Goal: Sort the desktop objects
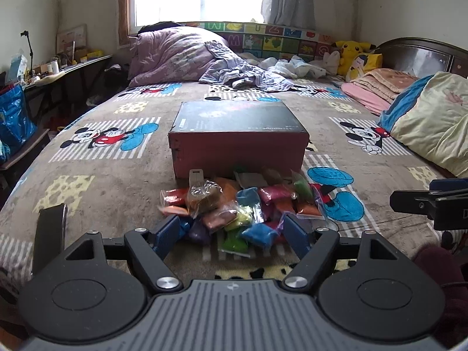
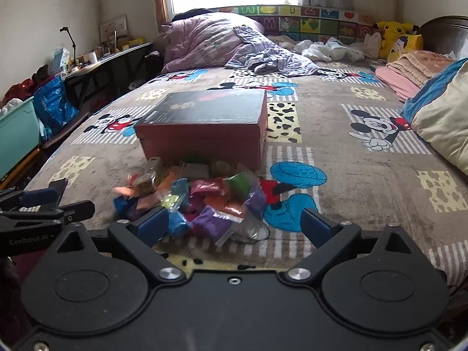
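A pile of small clear bags of coloured clay (image 1: 239,210) (image 2: 201,201) lies on the bed, just in front of a closed red box with a dark lid (image 1: 238,134) (image 2: 204,125). My left gripper (image 1: 231,234) stands open at the near edge of the pile, with nothing held between its blue pads (image 1: 166,234). My right gripper (image 2: 237,228) is open too, over the pile's right side and the bare blanket, its left pad (image 2: 153,225) close to the bags. Each gripper shows at the side of the other's view (image 1: 433,201) (image 2: 44,204).
The bed carries a grey cartoon-mouse blanket (image 1: 102,175). A purple quilt (image 1: 175,55), pillows (image 1: 433,122) and a yellow plush toy (image 1: 351,52) lie at the back and right. A cluttered desk (image 1: 58,70), a blue bag (image 1: 11,120) and a teal bin (image 2: 17,134) stand left.
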`<action>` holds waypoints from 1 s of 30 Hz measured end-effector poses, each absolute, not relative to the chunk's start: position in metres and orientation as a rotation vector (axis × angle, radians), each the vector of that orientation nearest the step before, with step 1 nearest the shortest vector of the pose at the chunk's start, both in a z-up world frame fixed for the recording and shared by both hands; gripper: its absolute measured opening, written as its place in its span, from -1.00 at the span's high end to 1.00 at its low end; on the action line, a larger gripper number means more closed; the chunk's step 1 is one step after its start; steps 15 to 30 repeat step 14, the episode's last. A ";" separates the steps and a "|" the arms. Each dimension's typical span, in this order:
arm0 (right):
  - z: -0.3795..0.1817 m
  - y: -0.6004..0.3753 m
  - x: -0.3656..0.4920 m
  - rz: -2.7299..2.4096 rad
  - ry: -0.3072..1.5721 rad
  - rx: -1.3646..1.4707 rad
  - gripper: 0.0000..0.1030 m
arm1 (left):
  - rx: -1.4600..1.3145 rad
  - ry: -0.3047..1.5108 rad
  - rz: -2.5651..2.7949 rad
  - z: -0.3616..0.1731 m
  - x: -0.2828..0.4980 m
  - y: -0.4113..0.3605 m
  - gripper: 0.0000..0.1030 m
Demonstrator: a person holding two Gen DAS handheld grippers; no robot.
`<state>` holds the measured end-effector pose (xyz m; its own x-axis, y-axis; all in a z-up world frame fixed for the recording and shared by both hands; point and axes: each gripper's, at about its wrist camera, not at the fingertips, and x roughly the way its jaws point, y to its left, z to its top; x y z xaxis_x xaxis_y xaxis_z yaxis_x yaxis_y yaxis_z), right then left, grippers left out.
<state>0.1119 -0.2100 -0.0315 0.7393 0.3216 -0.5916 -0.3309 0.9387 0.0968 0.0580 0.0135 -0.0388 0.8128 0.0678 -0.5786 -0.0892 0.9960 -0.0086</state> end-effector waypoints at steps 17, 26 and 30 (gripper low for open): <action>-0.035 -0.201 0.091 0.385 0.659 -0.031 -0.88 | -0.050 0.594 0.079 -0.035 0.032 0.018 -0.50; -0.035 -0.201 0.091 0.385 0.659 -0.031 -0.88 | -0.050 0.594 0.079 -0.035 0.032 0.018 -0.50; -0.035 -0.201 0.091 0.385 0.659 -0.031 -0.88 | -0.050 0.594 0.079 -0.035 0.032 0.018 -0.50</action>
